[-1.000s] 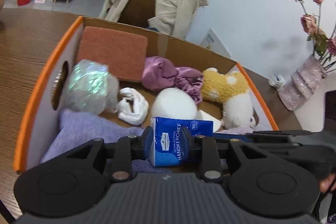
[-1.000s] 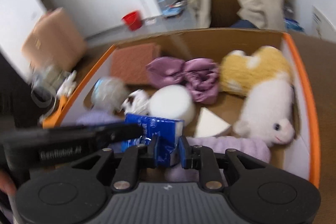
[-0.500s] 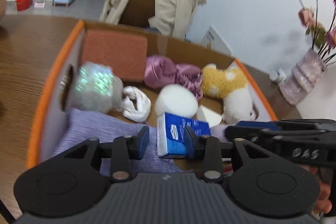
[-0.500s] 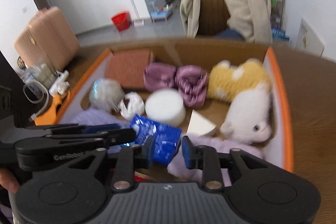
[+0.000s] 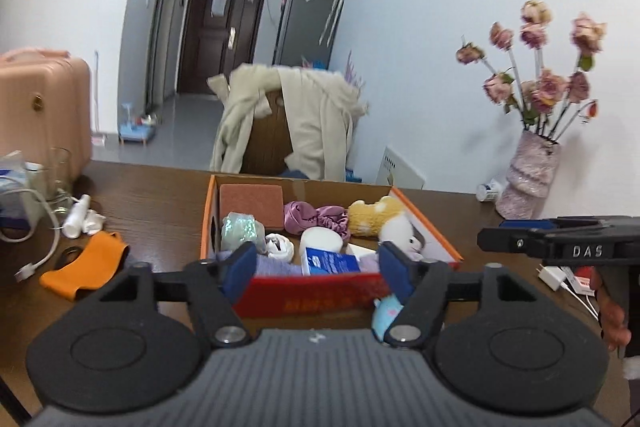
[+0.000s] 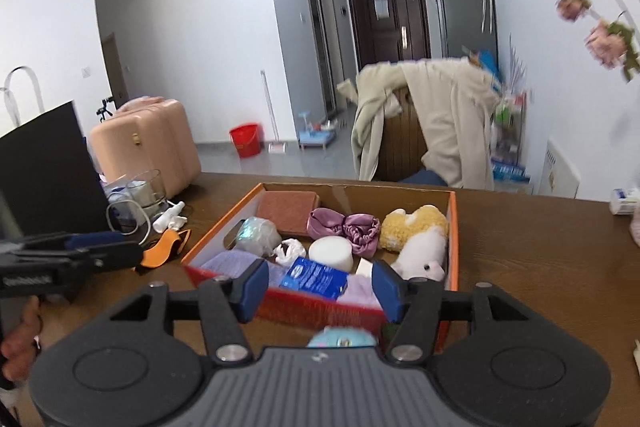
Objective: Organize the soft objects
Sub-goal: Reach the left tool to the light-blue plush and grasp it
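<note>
Two grippers: both in view, both back from the box, above the table
Left gripper (image 5: 318, 269): jaws wide, nothing between the pads; they have just been opening
Right gripper (image 6: 320, 285): jaws wide too, empty; also just been opening
Tissue pack (image 5: 330, 261): blue, lies free in the box near the front wall, on the lilac towel (image 6: 230, 263), touched by neither tool
Box (image 5: 316, 291): cardboard, orange rim, red front, sits mid-table (image 5: 160, 195)
Box contents: terracotta sponge (image 5: 250, 201) against the back wall; purple scrunchie (image 5: 316, 217) beside it; yellow-white plush (image 6: 420, 235) on the right side; white round foam (image 6: 331, 251) in the middle; iridescent wad (image 6: 258, 233) at left; crumpled white bag (image 6: 289, 251) next to it
Outside box: light-blue plush (image 5: 386, 313) on the table just in front of the front wall, partly hidden by the left tool's finger
Table left: orange cloth (image 5: 86, 263), charger cable (image 5: 38, 255)
Table right: vase of dried roses (image 5: 528, 179) by the wall
</note>
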Available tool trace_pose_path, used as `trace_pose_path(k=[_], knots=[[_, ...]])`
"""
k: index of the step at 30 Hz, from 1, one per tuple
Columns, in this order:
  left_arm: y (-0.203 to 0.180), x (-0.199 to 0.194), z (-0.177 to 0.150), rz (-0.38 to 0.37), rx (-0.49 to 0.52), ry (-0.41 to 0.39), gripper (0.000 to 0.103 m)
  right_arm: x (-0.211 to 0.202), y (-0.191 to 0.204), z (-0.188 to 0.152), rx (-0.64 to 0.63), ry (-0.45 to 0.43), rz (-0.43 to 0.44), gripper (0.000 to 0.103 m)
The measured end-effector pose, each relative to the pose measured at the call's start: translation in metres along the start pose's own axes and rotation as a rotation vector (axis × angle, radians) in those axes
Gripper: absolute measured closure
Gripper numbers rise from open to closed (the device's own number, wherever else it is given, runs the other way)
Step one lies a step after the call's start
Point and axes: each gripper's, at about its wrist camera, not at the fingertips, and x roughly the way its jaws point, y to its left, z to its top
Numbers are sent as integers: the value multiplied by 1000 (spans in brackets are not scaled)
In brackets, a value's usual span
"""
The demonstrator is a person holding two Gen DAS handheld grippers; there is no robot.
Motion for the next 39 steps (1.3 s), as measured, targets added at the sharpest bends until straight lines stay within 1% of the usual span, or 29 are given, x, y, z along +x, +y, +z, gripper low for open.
trace_pose_path(k=[2,4,7,8,10,11,13,14,16,18,23,29,31,34,36,38,39], knots=[[-11,-20,-16,22,16,-36,31,-23,8,-21,-11,-50,1,41],[-23,-36,-34,44,26,-67,29,-41,13,-42,-10,-79,14,39],[-37,-61,-65,38,18,-108,22,-62,19,-75,-11,-114,12,37],[-41,-65,-76,35,12,-113,22,-69,21,-86,-8,-125,1,37],[-49,-74,-99,27,2,-102,21,-80,23,-111,12,-132,-12,35],[-53,-77,-109,16,13,-88,21,-83,24,-122,24,-126,-9,35],[-60,-80,-124,16,38,-64,21,-88,21,-142,45,-106,20,34],[-62,-80,-130,19,46,-53,21,-88,21,-150,48,-86,31,34],[-65,-78,-136,16,42,-29,21,-88,19,-162,44,-56,20,34],[-66,-76,-138,15,42,-26,22,-88,16,-168,61,-46,15,34],[-69,-66,-139,5,42,-15,22,-86,7,-171,106,-55,18,34],[-68,-34,-133,3,35,21,22,-58,-6,-155,110,-22,5,34],[-68,-15,-126,-9,44,25,23,-42,-12,-143,108,-3,3,34],[-65,25,-110,-42,45,40,28,-11,-23,-122,113,17,10,35],[-60,57,-98,-64,31,57,33,14,-33,-108,128,28,30,41],[-52,88,-90,-93,4,85,40,42,-44,-95,150,50,47,44],[-47,104,-87,-99,-17,105,42,54,-49,-92,158,56,47,47]])
